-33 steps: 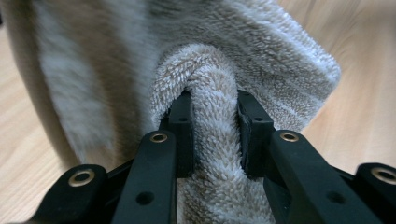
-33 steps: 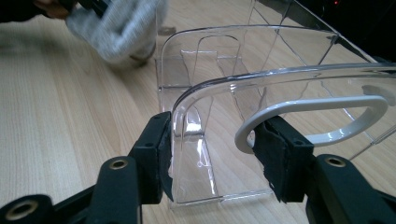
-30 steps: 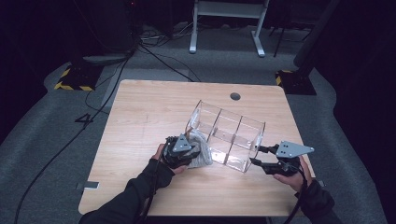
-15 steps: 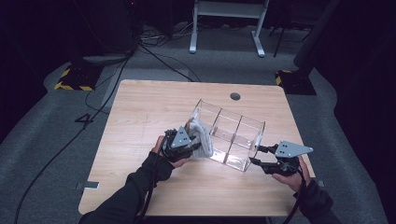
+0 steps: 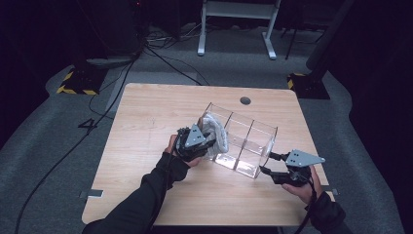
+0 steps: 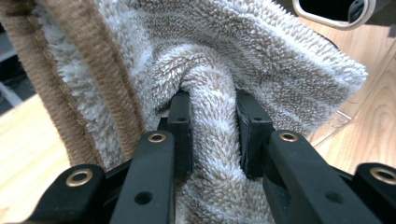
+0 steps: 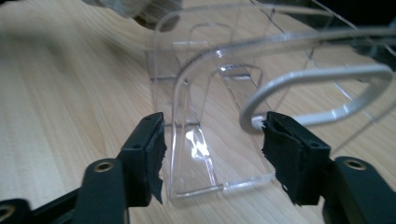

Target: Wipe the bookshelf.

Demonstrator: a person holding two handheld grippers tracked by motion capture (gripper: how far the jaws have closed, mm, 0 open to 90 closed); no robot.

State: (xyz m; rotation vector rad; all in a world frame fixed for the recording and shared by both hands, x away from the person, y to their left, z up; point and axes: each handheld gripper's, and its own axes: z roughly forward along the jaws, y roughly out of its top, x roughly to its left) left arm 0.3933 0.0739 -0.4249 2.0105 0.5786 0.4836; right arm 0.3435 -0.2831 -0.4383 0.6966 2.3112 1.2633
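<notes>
My left gripper (image 5: pixel 207 141) is clamped tight on a bunched fold of the towel (image 6: pixel 261 60), held at the near-left end of the clear box (image 5: pixel 253 146) on the table (image 5: pixel 146 112). The towel is soft, light, floppy and grippy, so I'd pinch a thick fold or the stitched hem. The box is stiff, slick and light; grip it at an end wall. Since a second ago the towel has lifted toward the rim. My right gripper (image 5: pixel 267 163) has just been opening; its pads straddle the box's end wall without pressing on it
</notes>
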